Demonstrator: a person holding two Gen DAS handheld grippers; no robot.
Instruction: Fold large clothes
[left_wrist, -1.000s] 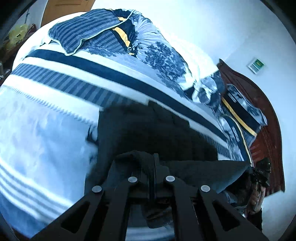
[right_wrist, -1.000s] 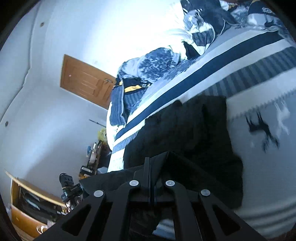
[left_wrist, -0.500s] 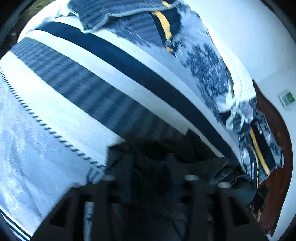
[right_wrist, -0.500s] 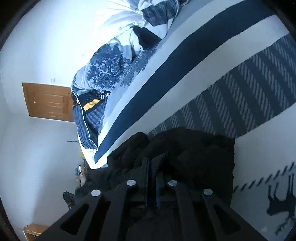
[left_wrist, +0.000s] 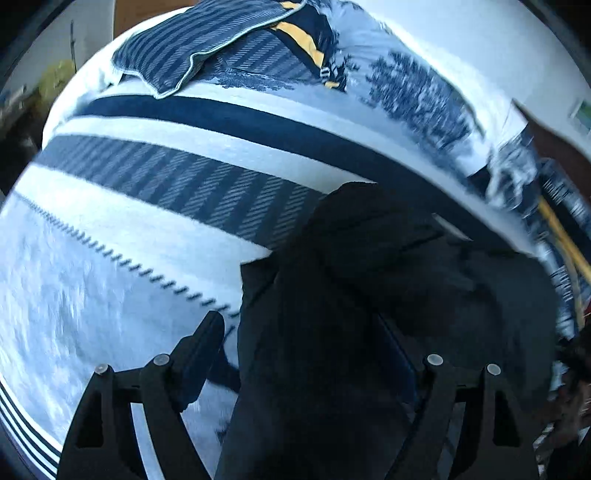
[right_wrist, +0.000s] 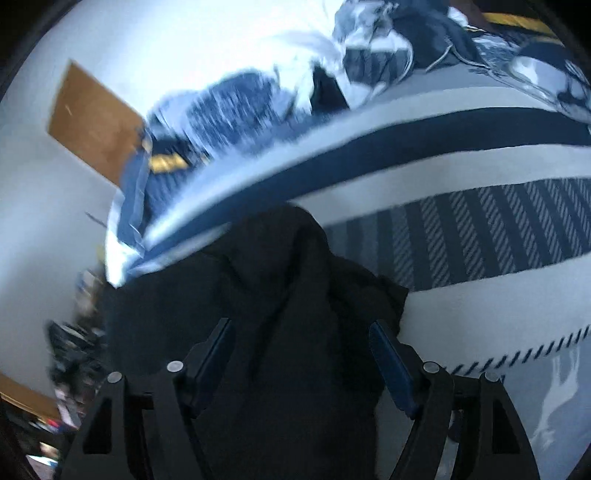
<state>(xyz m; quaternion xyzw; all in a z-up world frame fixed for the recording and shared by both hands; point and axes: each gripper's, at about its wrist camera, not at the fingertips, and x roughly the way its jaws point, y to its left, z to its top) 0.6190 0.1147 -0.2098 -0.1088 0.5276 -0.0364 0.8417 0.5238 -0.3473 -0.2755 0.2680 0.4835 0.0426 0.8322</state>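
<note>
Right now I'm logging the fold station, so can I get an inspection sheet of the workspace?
Surface: bed with blue-and-white striped blanket.
Job's things: black fabric garment, bunched on the blanket.
Clutter: striped blue pillow; rumpled blue floral duvet.
Grippers: left gripper and right gripper, jaws opening, garment between them, unpinched.
Cables: nothing seen.
Surroundings: brown wooden door; white wall.

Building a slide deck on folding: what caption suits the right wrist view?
Right gripper opening over a black garment lying on the striped blue-and-white bedspread.
</note>
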